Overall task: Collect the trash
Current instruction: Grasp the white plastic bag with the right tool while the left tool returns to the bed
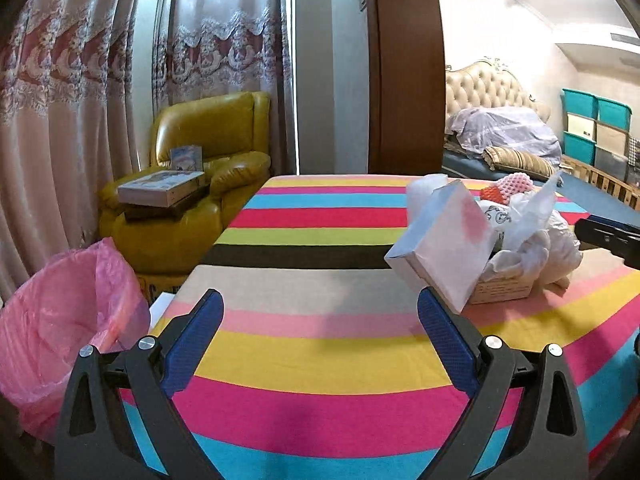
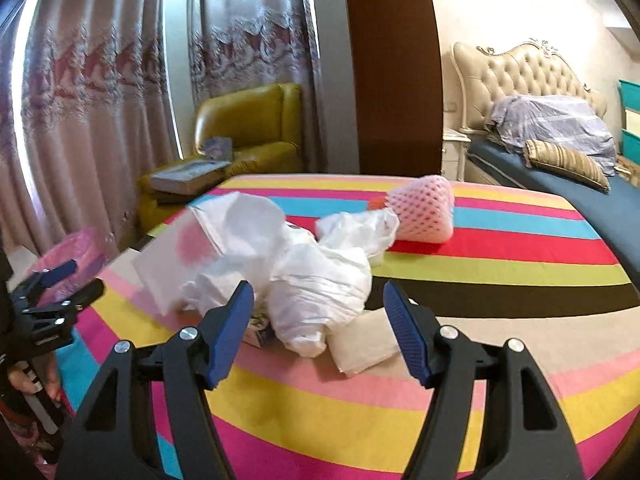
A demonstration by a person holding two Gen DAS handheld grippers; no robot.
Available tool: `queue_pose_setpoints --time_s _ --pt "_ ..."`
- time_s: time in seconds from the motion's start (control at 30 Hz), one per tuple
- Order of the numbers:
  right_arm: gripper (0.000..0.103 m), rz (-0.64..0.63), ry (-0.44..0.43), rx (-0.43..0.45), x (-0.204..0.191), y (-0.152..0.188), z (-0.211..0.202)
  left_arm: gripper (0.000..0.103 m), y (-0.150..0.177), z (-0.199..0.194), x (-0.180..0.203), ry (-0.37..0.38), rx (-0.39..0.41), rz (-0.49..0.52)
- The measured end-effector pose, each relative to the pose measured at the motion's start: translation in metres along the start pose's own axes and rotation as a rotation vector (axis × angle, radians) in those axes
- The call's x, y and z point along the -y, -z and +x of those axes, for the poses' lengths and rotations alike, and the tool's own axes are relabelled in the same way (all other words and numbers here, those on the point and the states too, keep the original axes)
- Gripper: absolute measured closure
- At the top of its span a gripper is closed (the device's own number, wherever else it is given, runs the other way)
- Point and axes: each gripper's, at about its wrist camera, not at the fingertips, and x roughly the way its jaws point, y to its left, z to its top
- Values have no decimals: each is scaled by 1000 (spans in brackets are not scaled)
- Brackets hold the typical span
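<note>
The right gripper (image 2: pixel 318 328) hangs just short of the trash heap with its jaws parted about halfway and nothing between the pads; right ahead of its tips, and nearest to it, lies a crumpled white plastic bag (image 2: pixel 320 288), with a folded beige paper (image 2: pixel 366 344) flat on the striped cloth (image 2: pixel 320 412) beside it. I judge this is the hand better placed for the next pick: the bag sits dead ahead along its fingers, bunched with no clear long axis, so a straight push forward should do. The left gripper (image 1: pixel 320 344) also stands wide open and empty, over bare cloth, with the heap off to its right; a white box (image 1: pixel 444 240) tilts on edge there. Farther back on the cloth sits a pink foam net (image 2: pixel 422 210). The pink-lined bin (image 1: pixel 64 320) stands off the table's left edge, close to the left hand.
</note>
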Motion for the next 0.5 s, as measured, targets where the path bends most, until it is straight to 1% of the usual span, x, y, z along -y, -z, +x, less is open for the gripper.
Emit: queue_pose_setpoints --time_s 0.1,0.17,0.27,0.3,0.4,0.5 --pt "38 -3 19 -56 -5 -2 15 12 1 2 2 17 -19 18" --pt "38 -5 25 -72 -10 -5 24 12 0 3 2 21 -25 13" --pt "38 -32 31 -98 -19 -8 37 12 0 2 -2 22 -17 -2" --pt "38 -51 36 -120 -24 -9 43 12 1 1 -2 22 -12 -4" --pt "38 -74 56 -146 -30 -8 49 12 1 0 -2 21 -3 -5" --pt "60 -76 67 -131 -29 -7 46 12 1 0 -1 25 -4 -1"
